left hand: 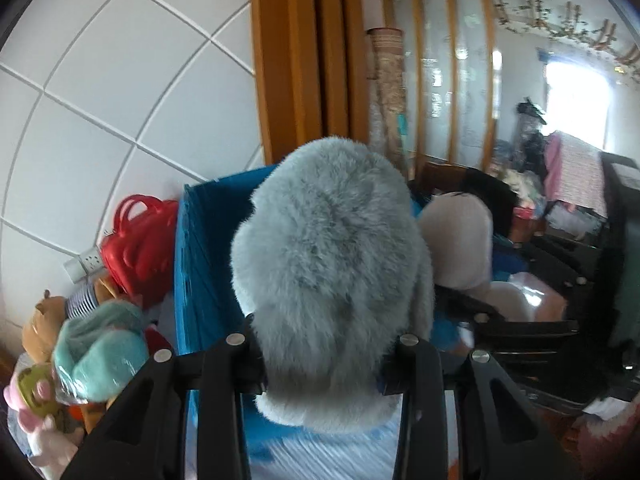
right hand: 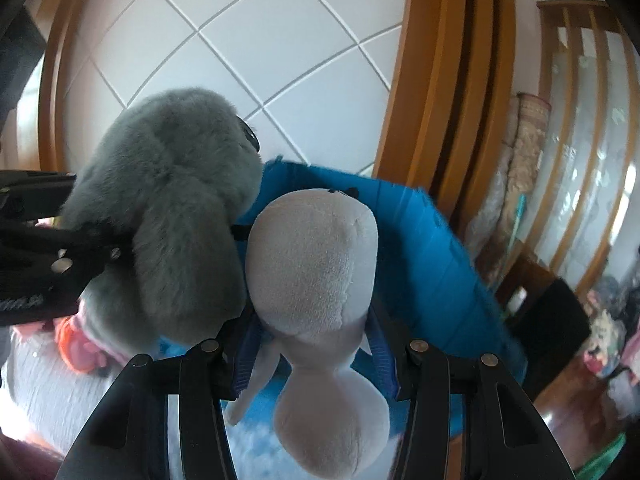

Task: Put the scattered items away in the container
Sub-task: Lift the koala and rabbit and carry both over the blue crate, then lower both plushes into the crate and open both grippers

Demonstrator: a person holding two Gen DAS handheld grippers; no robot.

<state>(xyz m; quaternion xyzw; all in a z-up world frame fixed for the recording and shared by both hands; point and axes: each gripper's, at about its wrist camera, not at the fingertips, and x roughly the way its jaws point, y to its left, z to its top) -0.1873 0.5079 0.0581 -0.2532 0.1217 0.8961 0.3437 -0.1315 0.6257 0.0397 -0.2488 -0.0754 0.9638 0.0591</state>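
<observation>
The left tool (left hand: 324, 364) is closed on 1 fluffy grey plush toy (left hand: 332, 276), its 2 black fingers pressed into the fur on either side so that the toy rises straight up ahead of the lens. This left wrist view alone shows what sits left of the blue container (left hand: 200, 248): 1 red plastic handbag (left hand: 138, 240) against the white tiled wall (left hand: 120, 80), 1 teal plush wrapped in clear film (left hand: 100, 352), 1 brown plush (left hand: 40, 328) and 1 pink and white plush (left hand: 36, 420), heaped together, blurred at the frame's edge. The container stands open just behind the grey toy, and to the right the pale beige plush toy (left hand: 456, 240) shows beside it, with a cluttered room and a bright window further right. In the right wrist view, the right tool (right hand: 316, 354) is clamped on that beige toy (right hand: 316, 264) at its narrow neck, blue pads (right hand: 246, 356) squeezing it, the rounded head above the grip and the body hanging below. Only this view shows the left tool (right hand: 116, 248) from the side, coming in from the left edge with its fingers sunk in the grey toy's (right hand: 168, 208) fur, and 1 dark glossy eye on that toy. The 2 toys touch, grey on the left and beige on the right, both held up in front of the container's (right hand: 420, 264) blue wall. Below lies a pale ribbed surface with something orange and pink, too blurred to name.
</observation>
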